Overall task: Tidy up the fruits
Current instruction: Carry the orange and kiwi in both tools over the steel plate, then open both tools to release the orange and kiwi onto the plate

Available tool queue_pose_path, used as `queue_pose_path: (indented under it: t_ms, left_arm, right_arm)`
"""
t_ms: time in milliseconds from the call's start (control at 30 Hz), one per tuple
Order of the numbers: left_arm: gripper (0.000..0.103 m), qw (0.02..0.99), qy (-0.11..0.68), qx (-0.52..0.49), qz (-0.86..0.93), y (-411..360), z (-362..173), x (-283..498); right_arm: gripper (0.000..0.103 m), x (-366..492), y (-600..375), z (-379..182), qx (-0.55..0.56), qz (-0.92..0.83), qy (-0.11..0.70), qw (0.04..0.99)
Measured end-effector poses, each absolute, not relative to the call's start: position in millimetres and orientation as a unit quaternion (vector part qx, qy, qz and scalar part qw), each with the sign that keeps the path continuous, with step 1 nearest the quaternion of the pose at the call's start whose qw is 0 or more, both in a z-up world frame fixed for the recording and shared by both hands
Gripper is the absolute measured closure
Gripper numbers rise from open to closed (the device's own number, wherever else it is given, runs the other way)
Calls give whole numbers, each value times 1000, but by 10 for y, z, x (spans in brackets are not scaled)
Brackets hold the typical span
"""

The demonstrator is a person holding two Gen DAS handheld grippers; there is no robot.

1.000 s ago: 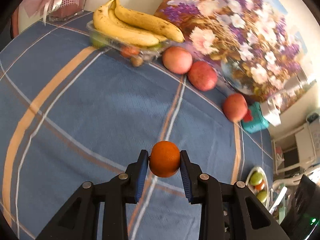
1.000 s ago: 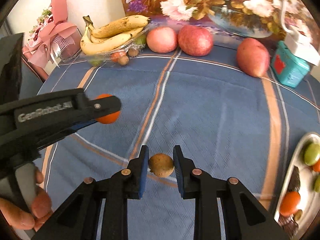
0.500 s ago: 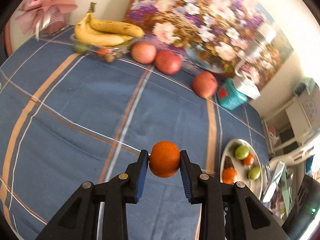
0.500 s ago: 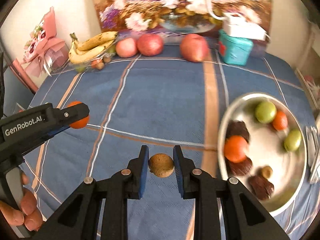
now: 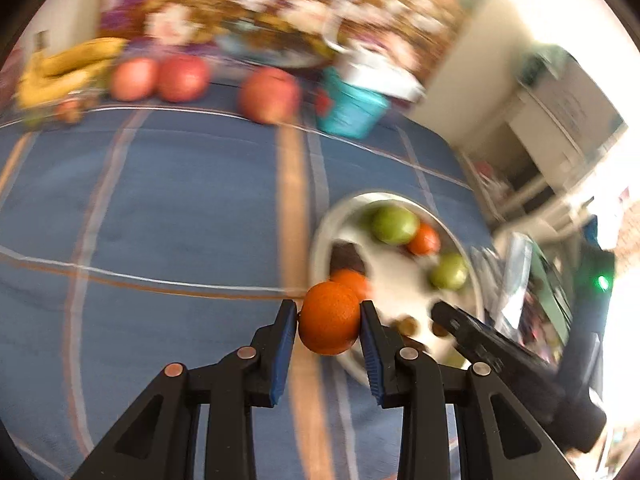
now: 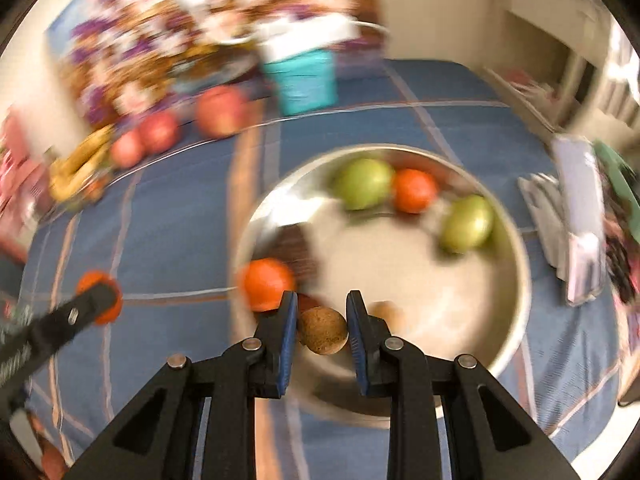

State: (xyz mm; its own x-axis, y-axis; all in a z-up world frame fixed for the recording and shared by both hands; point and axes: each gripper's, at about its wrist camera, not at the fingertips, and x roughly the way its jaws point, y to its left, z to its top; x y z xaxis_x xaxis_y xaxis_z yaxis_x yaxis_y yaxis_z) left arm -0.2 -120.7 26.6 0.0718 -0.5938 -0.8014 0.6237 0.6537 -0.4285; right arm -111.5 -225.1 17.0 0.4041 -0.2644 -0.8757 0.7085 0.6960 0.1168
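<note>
Both tongs have swung over to the metal bowl (image 6: 516, 280): left tongs (image 5: 329, 316) clamp an orange (image 5: 330, 318), right tongs (image 6: 322, 330) clamp a brown fruit (image 6: 323, 330); green fruits (image 6: 362, 184) lie inside.

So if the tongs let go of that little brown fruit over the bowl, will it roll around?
Probably, a bit. The brown fruit looks round, so it would likely roll across the smooth bowl until the wall or another fruit stops it. Its skin looks rough, which may be why the right tongs grip it without slipping. It looks small, so probably light.
</note>
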Motion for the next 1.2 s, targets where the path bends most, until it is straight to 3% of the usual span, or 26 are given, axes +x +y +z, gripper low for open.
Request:
queue_pose_path:
  t_ms: [300,900,1200]
  left_arm:
    - [69,702,542,91,-453,-1619,48,-369]
    - [67,699,547,92,-451,-1663,-14,-360]
    - [57,703,544,81,-451,-1633,18,-328]
  right_arm:
    - [77,-1432,-2649,93,299,-357,440,768]
    - [76,-1422,-2655,34,303,-349,447,766]
    - [76,-1394,-2651,9,301,-344,454,765]
